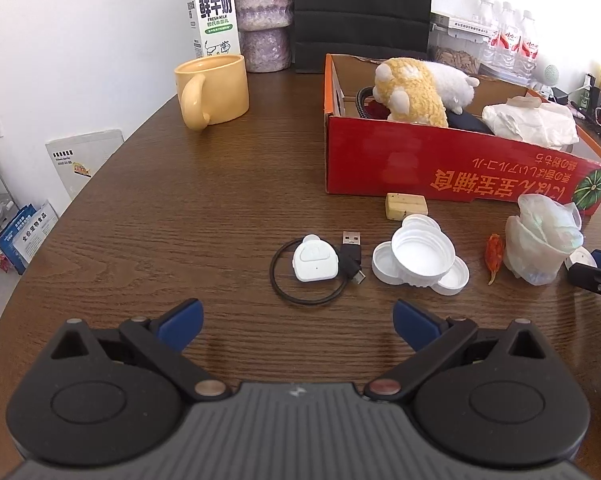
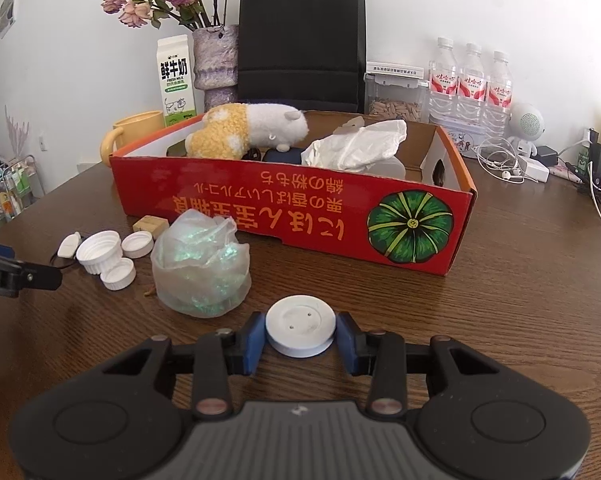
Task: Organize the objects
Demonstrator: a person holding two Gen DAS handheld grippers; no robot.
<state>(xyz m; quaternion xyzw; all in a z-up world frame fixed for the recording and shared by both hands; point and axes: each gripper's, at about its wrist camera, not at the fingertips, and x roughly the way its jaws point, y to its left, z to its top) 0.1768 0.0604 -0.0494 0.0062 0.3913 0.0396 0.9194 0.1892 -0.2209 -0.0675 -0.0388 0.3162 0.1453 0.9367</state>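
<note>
The right gripper (image 2: 300, 338) pinches a round white disc (image 2: 300, 330), one blue pad pressed against each side of it, low over the wooden surface (image 2: 500, 320). At about 10 o'clock from the disc sits a crumpled clear plastic bag (image 2: 200, 268), and farther toward 10 o'clock a cluster of white bottle caps (image 2: 108, 254). The red cardboard box (image 2: 300, 216) stands at 12 o'clock, holding a yellow-and-white plush toy (image 2: 244, 130) and crumpled white paper (image 2: 352, 148).

The left gripper (image 1: 298, 322) is spread wide with nothing between its pads, hovering over the surface. At 12 o'clock from it lies a small white device (image 1: 314, 260) on a coiled black USB cable (image 1: 312, 272), with the caps at about 1 o'clock. A dried red chili (image 1: 493, 256) lies just beside the bag, and a small tan block (image 1: 405, 206) rests near the box's front wall. A yellow mug (image 1: 212, 90) stands at 11 o'clock, well apart.
</note>
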